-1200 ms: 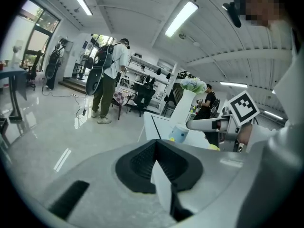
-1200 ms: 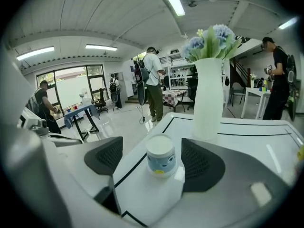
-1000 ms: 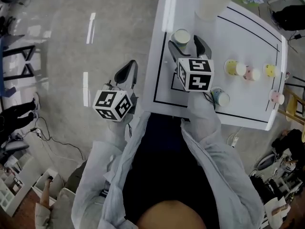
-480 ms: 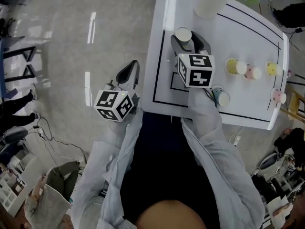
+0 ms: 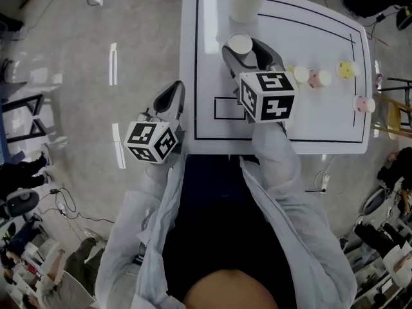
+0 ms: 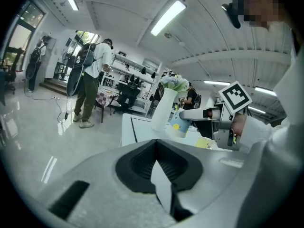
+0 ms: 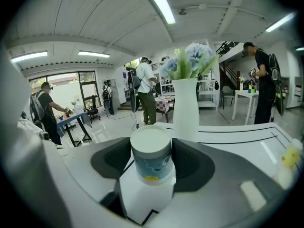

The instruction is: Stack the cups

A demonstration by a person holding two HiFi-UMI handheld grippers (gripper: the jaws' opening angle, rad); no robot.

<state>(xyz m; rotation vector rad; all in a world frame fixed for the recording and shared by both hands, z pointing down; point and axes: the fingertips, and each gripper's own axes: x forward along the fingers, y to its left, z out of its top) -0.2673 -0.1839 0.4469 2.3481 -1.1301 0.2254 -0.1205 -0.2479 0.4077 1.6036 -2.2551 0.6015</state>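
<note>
The right claw [image 5: 248, 49] has just been closing, and now its jaws stand at a middling spread, pads pressed on either side of the pale blue printed paper cup [image 5: 240, 44]. It's upright, held clear above the white table [image 5: 206, 56], right by the tall white vase [image 5: 244, 2]. Gripped round the waist so the base is free, I'd say, ready to drop into another. A yellow paper cup [image 5: 297, 74] and a pink paper cup [image 5: 317, 78] lie to its right. The left claw [image 5: 168, 98] hangs off the table's edge, jaws together, empty, out of the way.
</note>
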